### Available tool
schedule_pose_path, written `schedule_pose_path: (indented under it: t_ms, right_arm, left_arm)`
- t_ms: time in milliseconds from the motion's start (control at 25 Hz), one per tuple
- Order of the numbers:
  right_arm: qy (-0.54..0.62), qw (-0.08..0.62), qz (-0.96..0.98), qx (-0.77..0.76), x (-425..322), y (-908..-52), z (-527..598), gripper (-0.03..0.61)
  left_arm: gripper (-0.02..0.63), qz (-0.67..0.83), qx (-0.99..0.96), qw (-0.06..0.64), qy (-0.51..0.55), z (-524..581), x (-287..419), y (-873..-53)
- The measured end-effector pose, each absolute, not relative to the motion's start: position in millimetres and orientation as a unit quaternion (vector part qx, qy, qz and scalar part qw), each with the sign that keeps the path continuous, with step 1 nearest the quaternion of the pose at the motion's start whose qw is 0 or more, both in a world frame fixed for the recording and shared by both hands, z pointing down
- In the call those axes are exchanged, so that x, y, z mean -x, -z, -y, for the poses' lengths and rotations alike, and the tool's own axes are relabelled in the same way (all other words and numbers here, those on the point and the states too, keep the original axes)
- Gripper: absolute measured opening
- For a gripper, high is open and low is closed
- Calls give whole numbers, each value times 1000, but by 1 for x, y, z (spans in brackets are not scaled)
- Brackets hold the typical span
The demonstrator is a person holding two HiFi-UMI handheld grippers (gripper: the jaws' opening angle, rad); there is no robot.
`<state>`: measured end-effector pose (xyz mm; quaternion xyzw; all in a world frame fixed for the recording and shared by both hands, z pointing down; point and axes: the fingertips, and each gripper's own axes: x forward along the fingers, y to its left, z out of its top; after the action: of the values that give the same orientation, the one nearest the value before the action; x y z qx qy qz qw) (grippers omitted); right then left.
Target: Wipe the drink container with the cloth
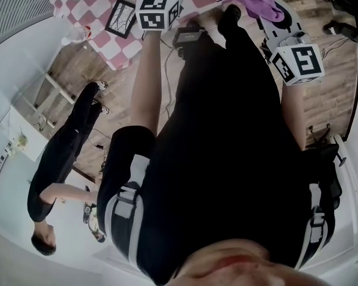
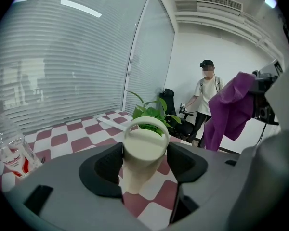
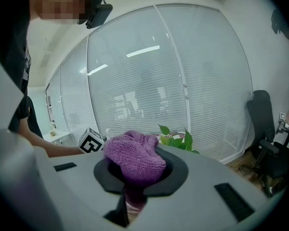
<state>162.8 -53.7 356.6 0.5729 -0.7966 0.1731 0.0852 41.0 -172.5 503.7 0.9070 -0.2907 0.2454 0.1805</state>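
Left gripper view: the left gripper point(image 2: 145, 168) has its jaws spread wide, one on each side of the cream drink container point(image 2: 143, 146), which stands upright on the red-and-white checkered tablecloth point(image 2: 62, 138). Left of the container, a clear bottle point(image 2: 9, 148) carries a red label with unreadable print. Right of the container, the right gripper point(image 3: 135, 189) pinches the purple cloth point(image 3: 135, 158).

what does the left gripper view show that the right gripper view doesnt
Only the left gripper view: the cream drink container between the left tool's open jaws, the checkered table, a water bottle, a bystander in white.
Only the right gripper view: the right tool shut on the purple cloth, seen close, and the left tool's marker cube.
Both: the purple cloth, the plant, the window blinds.
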Motion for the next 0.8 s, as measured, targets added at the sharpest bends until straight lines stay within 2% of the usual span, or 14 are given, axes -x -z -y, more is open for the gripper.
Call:
schedule_pose_path:
  t_ms: [480, 800]
  right_arm:
    - [-169, 77, 795, -577, -165, -351, 48, 57]
    - [-165, 72, 802, -569, -156, -351, 48, 57]
  left_arm:
    - [295, 303, -896, 191, -261, 176, -38, -501]
    - [293, 316, -877, 294, -211, 167, -14, -497]
